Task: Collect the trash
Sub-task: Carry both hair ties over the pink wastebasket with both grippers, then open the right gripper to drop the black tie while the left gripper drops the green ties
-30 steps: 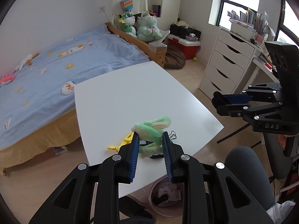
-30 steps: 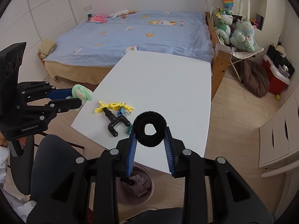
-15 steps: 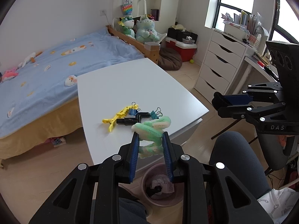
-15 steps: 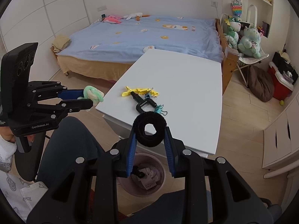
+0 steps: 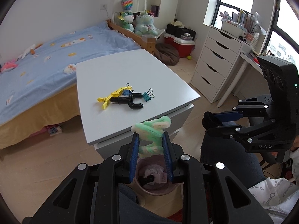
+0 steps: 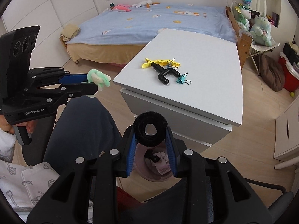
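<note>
While the left claw [image 5: 151, 145] clamps the green fuzzy twist [image 5: 151, 130] and the right claw [image 6: 151, 145] clamps the black fuzzy ring [image 6: 150, 132], both hover above the pink bin [image 5: 158, 187], so releasing seems next.

Fuzzy twist [image 5: 152, 130], centre of frame: mint green and cream bands. Fuzzy ring [image 6: 150, 133], lower centre: solid black. Gripper pads [image 5: 133, 156]: blue on black bodies. Table [image 5: 115, 71]: plain white. Clip [image 5: 110, 98], mid-frame: yellow. Y-shaped piece [image 5: 130, 102]: black. Binder clips [image 5: 147, 96]: teal and blue. Bin [image 6: 139, 163], bottom centre: dusky pink, perhaps mauve. Bedspread [image 6: 149, 22], upper frame: light blue with scattered orange and white motifs.
</note>
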The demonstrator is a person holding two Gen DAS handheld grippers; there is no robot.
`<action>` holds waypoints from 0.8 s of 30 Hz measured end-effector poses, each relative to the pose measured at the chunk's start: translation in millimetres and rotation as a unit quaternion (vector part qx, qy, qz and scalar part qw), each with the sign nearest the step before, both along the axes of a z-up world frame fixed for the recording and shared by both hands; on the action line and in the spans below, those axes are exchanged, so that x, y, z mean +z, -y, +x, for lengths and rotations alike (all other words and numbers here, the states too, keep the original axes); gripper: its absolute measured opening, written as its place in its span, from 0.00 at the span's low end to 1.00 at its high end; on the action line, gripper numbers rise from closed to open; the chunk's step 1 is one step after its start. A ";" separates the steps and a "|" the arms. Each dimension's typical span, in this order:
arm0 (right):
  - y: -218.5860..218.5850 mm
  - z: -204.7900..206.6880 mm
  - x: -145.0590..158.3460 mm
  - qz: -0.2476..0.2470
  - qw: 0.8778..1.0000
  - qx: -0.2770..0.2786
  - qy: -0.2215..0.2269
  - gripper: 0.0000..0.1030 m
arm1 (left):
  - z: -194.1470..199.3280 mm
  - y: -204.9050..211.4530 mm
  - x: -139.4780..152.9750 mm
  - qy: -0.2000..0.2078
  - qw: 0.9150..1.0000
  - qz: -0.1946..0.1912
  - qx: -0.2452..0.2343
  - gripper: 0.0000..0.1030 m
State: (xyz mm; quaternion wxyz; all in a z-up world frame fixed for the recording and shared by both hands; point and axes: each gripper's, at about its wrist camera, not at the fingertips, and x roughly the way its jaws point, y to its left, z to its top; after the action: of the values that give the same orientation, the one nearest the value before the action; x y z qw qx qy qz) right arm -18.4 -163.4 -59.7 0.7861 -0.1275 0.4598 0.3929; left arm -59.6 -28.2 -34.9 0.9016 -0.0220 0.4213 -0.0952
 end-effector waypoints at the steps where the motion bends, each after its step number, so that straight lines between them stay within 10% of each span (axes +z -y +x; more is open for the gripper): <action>1: 0.7 0.4 -0.2 0.001 1.000 -0.001 0.001 0.46 | -1.1 0.5 0.1 0.000 1.000 0.000 0.000 0.24; 3: 1.9 1.2 0.7 0.004 1.000 -0.008 0.009 0.70 | -0.5 0.1 0.5 0.000 1.000 0.001 0.001 0.24; 7: 6.1 4.2 4.7 0.011 0.999 -0.024 0.018 0.89 | 0.4 1.6 -0.1 -0.001 1.000 0.000 -0.001 0.24; 24: 24.2 14.0 17.5 -0.002 0.997 -0.068 0.034 0.96 | 1.3 15.9 -7.8 -0.015 0.999 -0.003 -0.031 0.24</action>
State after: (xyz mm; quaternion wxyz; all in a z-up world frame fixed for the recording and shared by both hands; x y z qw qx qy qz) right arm -4.4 -187.7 -42.2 0.8258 -0.1106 0.4415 0.3329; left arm -58.3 -44.1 -42.7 0.8918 -0.0126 0.4347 -0.1243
